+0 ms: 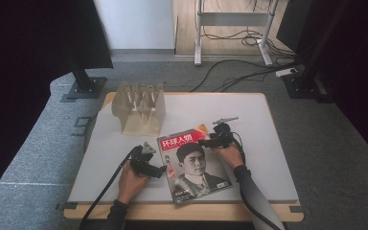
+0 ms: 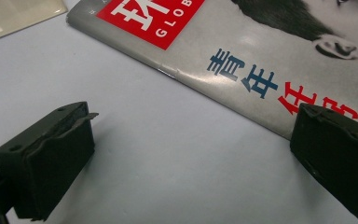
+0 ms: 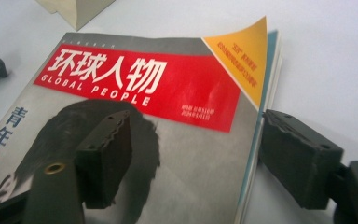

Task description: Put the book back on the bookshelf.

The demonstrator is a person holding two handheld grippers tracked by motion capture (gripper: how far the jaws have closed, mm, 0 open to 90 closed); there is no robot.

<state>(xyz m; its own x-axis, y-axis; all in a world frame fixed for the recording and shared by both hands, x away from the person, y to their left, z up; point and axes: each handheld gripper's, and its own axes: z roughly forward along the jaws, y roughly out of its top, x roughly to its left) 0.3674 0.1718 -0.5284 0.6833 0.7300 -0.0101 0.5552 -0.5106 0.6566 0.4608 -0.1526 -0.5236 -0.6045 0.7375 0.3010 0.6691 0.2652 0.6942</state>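
A magazine (image 1: 194,163) with a red title band and a portrait on its cover lies flat on the white table (image 1: 249,120), near the front edge. My left gripper (image 1: 160,171) rests at the magazine's left edge. In the left gripper view its jaws (image 2: 193,114) stand wide open, one over bare table and the other above the magazine (image 2: 261,51) beside its spine. My right gripper (image 1: 206,142) is at the magazine's upper right corner. Its jaws (image 3: 196,116) straddle the page edge of the magazine (image 3: 191,154), one above the cover and one beside the pages, with a gap left, so it is open.
A pale wooden rack (image 1: 140,108) with upright dividers stands at the back left of the table, just beyond the magazine. Each gripper trails a black cable toward the front edge. Around the table are grey carpet, stand bases and floor cables.
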